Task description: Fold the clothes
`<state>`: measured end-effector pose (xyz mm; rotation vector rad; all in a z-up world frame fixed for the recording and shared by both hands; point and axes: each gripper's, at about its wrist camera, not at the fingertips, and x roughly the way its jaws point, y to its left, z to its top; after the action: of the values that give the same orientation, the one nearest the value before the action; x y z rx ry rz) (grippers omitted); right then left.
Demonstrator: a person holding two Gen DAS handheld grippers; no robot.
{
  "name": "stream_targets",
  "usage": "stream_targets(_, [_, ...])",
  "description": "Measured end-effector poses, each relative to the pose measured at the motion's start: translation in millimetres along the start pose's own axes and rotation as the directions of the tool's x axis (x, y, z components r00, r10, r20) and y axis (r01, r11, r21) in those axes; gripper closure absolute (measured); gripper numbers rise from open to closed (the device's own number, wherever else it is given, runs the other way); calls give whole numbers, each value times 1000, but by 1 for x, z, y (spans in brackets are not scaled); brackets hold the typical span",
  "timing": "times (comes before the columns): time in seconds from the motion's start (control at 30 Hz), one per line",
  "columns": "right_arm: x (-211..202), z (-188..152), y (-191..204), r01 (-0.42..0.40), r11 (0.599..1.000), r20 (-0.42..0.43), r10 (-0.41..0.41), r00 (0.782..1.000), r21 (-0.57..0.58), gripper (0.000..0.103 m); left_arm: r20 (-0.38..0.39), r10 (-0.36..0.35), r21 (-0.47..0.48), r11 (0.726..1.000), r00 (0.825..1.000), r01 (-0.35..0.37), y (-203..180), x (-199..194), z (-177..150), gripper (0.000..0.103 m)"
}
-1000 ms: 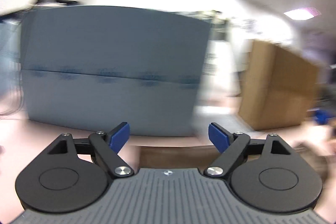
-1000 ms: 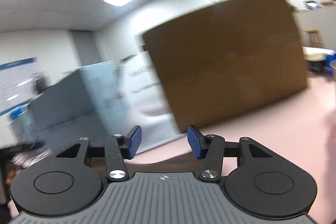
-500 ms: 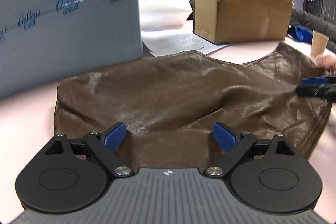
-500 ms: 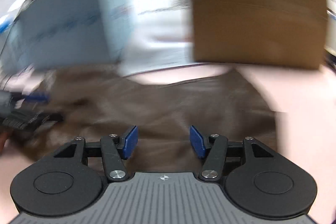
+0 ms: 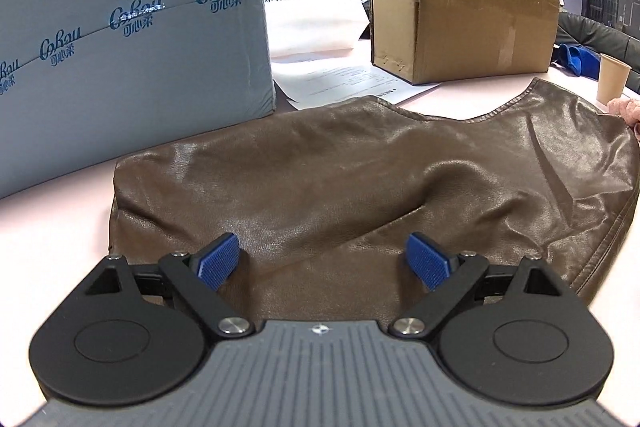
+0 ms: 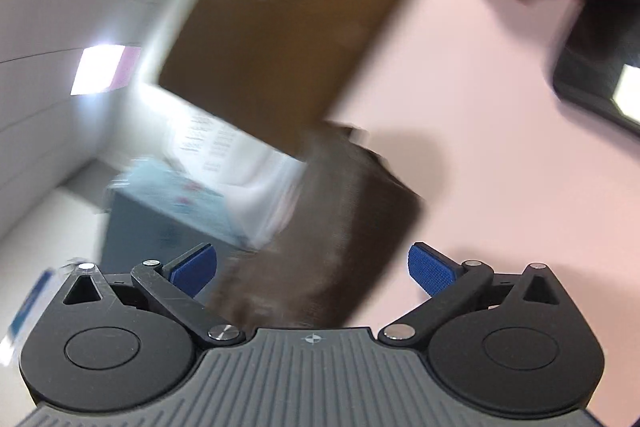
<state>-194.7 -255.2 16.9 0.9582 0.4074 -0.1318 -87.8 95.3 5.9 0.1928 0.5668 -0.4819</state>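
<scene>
brown leather garment (image 5: 360,171) lies on the pink surface (image 5: 52,227), partly spread, creased | left gripper (image 5: 326,261) has dropped low over its near edge, fingers spread, empty | right gripper (image 6: 312,267) swings blurred, fingers apart, empty | grasp seems near

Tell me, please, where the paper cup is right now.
In the left wrist view, the paper cup stands far right on the pink table, beyond the brown leather garment.
</scene>
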Motion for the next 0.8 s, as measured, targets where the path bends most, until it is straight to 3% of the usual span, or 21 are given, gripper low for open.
stream_targets(0.1, [18,0,13,119,992,13,-118,993,-35,0,1,4,4,1000,1000,-4,-1,0,0,12])
stream_targets(0.23, [50,-3,16,166,985,113,-159,981,-54,0,1,5,4,1000,1000,-5,0,-1,-1,12])
stream_targets(0.33, [47,-2,10,195,978,143,-182,973,-81,3,17,38,24,999,999,-38,-1,-7,1,13])
stream_targets(0.37, [46,-2,7,205,975,153,-189,970,-89,15,39,62,42,997,997,-63,-2,-12,2,13])
stream_targets(0.4, [45,-2,5,214,972,163,-197,967,-98,43,68,81,59,995,994,-85,-2,-17,3,13])
stream_targets(0.47, [43,-1,1,233,966,183,-210,960,-115,68,123,96,66,992,988,-105,1,-29,6,13])
stream_targets(0.53, [33,3,-9,204,974,185,-184,965,-95,77,133,100,45,993,986,-107,10,-38,8,13])
stream_targets(0.63, [28,2,-1,171,976,216,-138,966,-137,88,51,166,33,985,985,-168,21,-29,6,13])
stream_targets(0.73, [28,-8,28,186,942,277,-107,955,-279,93,-39,183,10,983,982,-182,29,-11,1,13])
stream_targets(0.8, [26,-15,46,185,917,310,-71,948,-353,94,-52,177,-14,984,983,-178,32,-7,0,13])
